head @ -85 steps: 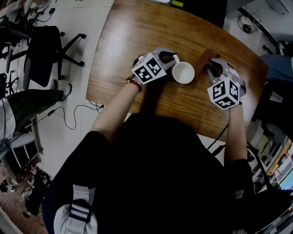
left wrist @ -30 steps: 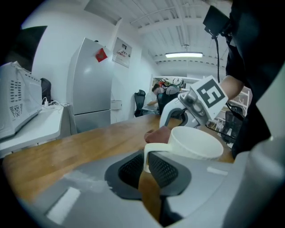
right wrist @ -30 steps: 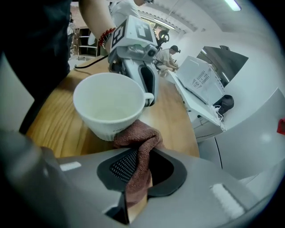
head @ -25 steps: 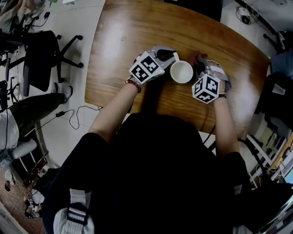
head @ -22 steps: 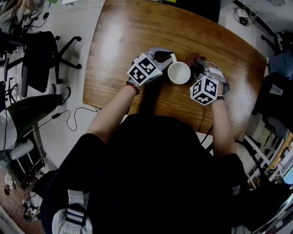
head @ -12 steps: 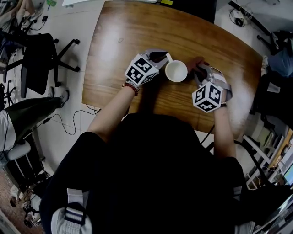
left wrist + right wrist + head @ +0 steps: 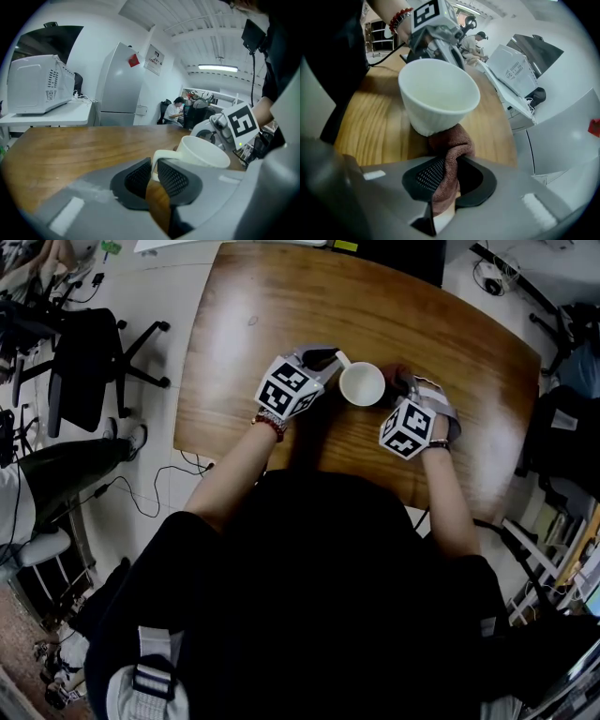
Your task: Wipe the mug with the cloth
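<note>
A white mug (image 7: pixel 362 384) stands on the wooden table (image 7: pixel 281 315) between my two grippers. My left gripper (image 7: pixel 153 172) is shut on the mug's handle (image 7: pixel 161 155), with the mug's bowl (image 7: pixel 200 151) just beyond the jaws. My right gripper (image 7: pixel 446 178) is shut on a brown cloth (image 7: pixel 450 157). The bunched end of the cloth presses against the lower side of the mug (image 7: pixel 438 96). In the head view the left gripper (image 7: pixel 314 360) is at the mug's left and the right gripper (image 7: pixel 401 395) at its right, with a bit of the cloth (image 7: pixel 397 374) showing.
Black office chairs (image 7: pixel 89 357) and cables stand on the floor left of the table. A microwave (image 7: pixel 35 84) sits on a side counter beside a tall white cabinet (image 7: pixel 119 86). A person (image 7: pixel 176 108) sits far off at a desk.
My right gripper with the cloth has shifted back and forth along the mug's right side, now lying close against it. The left gripper keeps the handle in the same place.
</note>
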Motion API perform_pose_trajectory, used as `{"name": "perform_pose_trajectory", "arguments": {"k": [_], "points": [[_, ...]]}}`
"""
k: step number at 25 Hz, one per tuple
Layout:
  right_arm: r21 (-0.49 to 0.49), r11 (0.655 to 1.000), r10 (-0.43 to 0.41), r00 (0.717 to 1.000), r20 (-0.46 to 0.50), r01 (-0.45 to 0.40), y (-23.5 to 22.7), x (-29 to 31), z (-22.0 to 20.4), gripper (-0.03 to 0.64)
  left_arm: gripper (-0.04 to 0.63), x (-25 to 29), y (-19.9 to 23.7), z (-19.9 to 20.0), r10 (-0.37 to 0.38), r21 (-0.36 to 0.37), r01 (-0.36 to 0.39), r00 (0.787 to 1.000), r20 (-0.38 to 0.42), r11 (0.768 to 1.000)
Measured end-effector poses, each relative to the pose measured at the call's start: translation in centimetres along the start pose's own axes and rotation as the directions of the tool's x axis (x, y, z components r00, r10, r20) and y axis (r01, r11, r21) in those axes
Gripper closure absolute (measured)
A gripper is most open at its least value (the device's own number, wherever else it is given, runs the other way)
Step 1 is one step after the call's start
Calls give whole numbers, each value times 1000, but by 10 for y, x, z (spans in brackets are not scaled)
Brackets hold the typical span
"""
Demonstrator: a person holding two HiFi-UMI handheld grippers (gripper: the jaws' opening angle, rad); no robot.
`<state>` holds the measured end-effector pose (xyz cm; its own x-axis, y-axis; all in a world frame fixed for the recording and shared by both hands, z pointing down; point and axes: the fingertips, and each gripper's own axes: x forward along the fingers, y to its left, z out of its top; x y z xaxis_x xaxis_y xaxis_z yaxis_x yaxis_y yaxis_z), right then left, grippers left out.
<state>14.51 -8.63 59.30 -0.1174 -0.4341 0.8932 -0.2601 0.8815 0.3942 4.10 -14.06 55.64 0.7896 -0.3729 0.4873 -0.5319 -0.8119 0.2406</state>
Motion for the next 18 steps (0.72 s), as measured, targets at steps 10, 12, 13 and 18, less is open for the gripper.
{"name": "perform_pose_trajectory", "arguments": {"k": [10, 12, 13, 18], "points": [[237, 970, -58, 998, 27, 50, -11, -47, -2, 552, 543, -19, -4, -14, 70, -42, -70, 998, -7, 997], [270, 961, -68, 997, 28, 58, -11, -62, -3, 552, 543, -22, -6, -17, 81, -47, -81, 997, -5, 996], [276, 960, -64, 998, 27, 54, -9, -67, -2, 552, 543, -24, -7, -18, 87, -51, -87, 996, -3, 995], [255, 967, -9, 1000, 8, 7, 15, -56, 1, 552, 541, -36, -13, -26, 128, -64, -128, 992, -4, 990]]}}
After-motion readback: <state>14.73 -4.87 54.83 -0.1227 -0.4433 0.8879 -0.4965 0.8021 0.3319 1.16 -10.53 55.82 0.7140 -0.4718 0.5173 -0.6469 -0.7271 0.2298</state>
